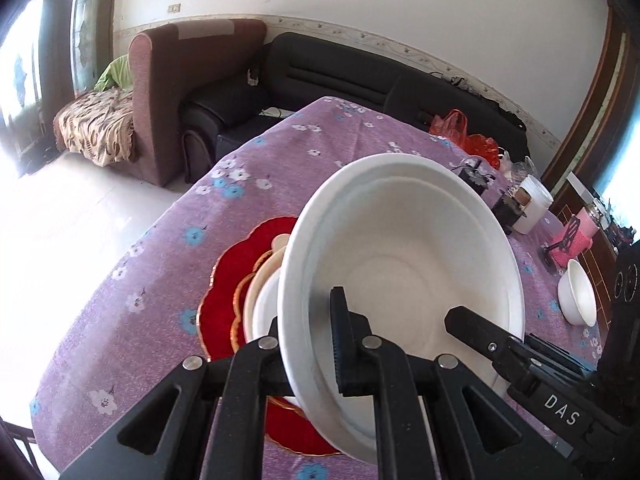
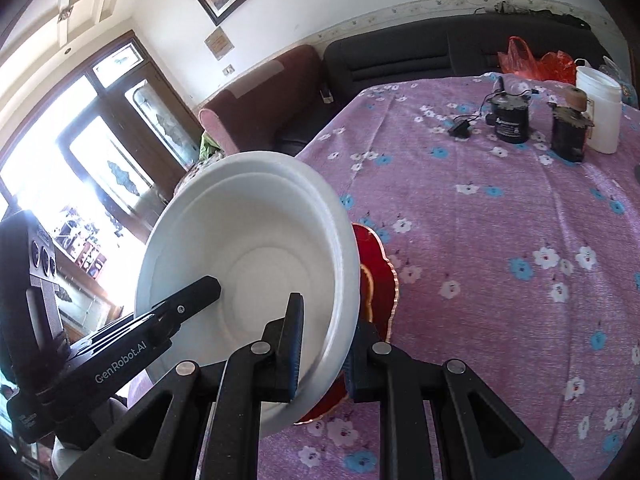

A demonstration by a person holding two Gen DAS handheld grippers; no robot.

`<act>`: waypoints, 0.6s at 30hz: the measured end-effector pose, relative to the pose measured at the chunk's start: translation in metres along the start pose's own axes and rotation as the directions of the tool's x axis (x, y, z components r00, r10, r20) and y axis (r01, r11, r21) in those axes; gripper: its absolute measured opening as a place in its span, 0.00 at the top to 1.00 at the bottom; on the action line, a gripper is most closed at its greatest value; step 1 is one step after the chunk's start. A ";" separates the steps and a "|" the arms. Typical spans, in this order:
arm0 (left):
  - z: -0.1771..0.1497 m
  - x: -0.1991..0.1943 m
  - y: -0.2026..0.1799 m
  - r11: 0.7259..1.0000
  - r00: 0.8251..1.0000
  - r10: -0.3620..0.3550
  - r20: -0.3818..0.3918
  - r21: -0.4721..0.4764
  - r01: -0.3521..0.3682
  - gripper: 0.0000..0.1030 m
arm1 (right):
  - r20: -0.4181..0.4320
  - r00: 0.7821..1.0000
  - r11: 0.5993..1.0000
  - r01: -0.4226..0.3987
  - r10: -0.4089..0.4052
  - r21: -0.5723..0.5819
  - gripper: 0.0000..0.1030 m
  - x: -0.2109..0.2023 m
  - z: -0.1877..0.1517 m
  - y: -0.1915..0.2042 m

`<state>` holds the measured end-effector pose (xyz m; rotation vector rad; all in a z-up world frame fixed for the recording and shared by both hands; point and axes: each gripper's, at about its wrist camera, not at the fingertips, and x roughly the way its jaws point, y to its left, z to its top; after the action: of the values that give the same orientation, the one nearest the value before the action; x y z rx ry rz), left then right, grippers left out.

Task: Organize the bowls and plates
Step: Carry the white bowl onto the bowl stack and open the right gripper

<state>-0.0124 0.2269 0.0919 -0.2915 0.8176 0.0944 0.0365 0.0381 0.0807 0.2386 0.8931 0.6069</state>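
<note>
A large white bowl [image 1: 404,256] is held tilted above a stack of plates. My left gripper [image 1: 308,344] is shut on its rim at one side. My right gripper [image 2: 324,344] is shut on the rim at the opposite side of the same bowl [image 2: 248,248]. Each gripper shows in the other's view, reaching into the bowl. Under the bowl lies a red scalloped plate [image 1: 236,276] with a gold edge, carrying smaller cream and white dishes [image 1: 262,280]. The red plate [image 2: 374,256] peeks out behind the bowl in the right wrist view. A second white bowl [image 1: 578,298] stands on the table at the right.
The table wears a purple flowered cloth [image 2: 500,216]. At its far side stand a white jar [image 2: 600,112], two dark canisters [image 2: 512,116], a charger with cable [image 2: 460,130] and a red plastic bag [image 2: 536,60]. A pink holder [image 1: 574,236] stands near the second bowl. Sofas lie beyond.
</note>
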 end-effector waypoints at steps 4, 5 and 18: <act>-0.001 0.009 0.016 1.000 0.999 0.022 -0.027 -0.019 -0.023 0.90 | -0.044 0.999 1.000 0.007 -0.007 -0.003 0.81 0.025 -0.003 0.011; -0.003 0.011 0.019 0.999 0.999 0.029 -0.030 -0.023 -0.030 0.90 | -0.050 0.999 1.000 0.013 -0.013 -0.006 0.81 0.029 -0.004 0.013; 0.002 0.011 0.043 0.995 0.999 0.040 0.004 -0.092 -0.039 0.56 | -0.059 0.996 0.998 0.062 -0.062 -0.005 0.81 0.046 -0.004 0.011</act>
<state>-0.0121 0.2685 0.0752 -0.3616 0.8143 0.1703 0.0513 0.0740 0.0528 0.1897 0.9535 0.5603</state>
